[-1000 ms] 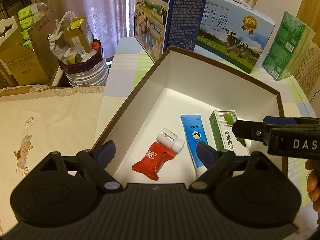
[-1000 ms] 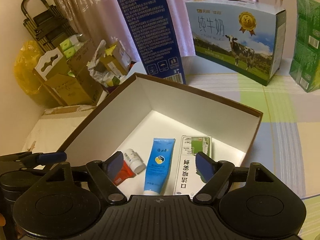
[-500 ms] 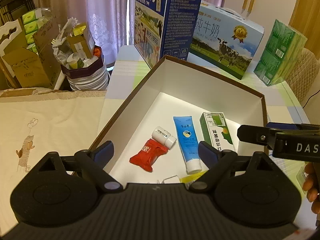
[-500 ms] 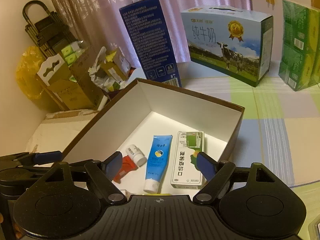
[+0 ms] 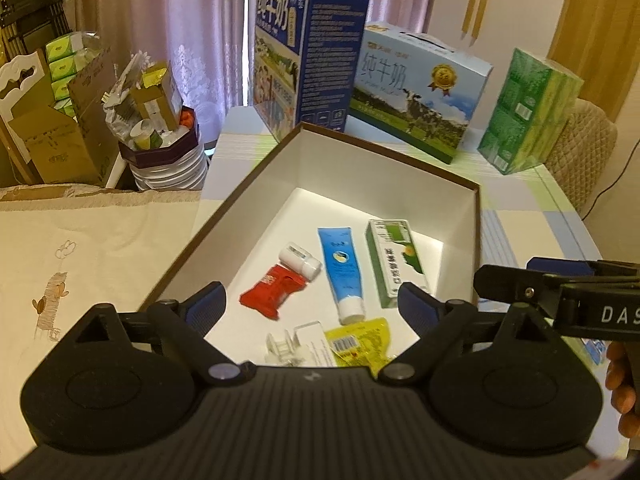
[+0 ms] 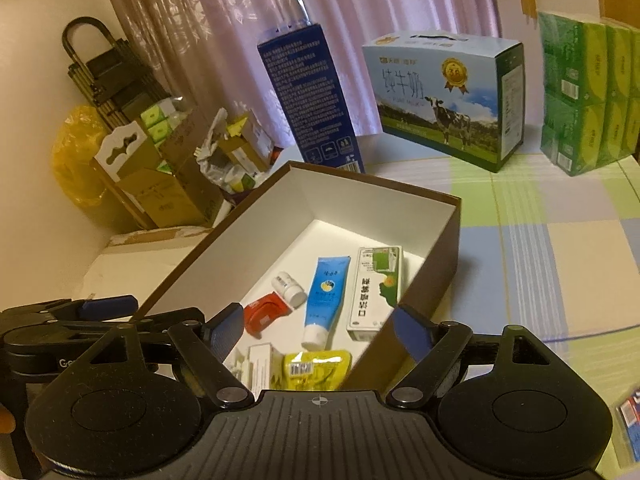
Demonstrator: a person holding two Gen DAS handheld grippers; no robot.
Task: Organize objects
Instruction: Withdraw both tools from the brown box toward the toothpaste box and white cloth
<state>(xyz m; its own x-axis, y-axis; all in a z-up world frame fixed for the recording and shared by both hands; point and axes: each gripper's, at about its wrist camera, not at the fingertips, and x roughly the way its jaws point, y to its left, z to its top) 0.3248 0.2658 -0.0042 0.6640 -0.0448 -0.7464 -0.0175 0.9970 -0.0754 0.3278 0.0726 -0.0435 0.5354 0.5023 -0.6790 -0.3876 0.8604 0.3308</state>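
Left wrist view, left gripper (image 5: 312,304) fingers spread above box (image 5: 476,236), right gripper (image 6: 318,326) fingers spread, both empty.

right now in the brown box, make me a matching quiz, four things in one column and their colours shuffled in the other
Things:
1. tube
2. snack packet
3. small bottle
4. carton

Colours:
A. white
B. green and white
C. blue
D. red

Pairs: 1-C, 2-D, 3-A, 4-B

All four lie inside the brown box.
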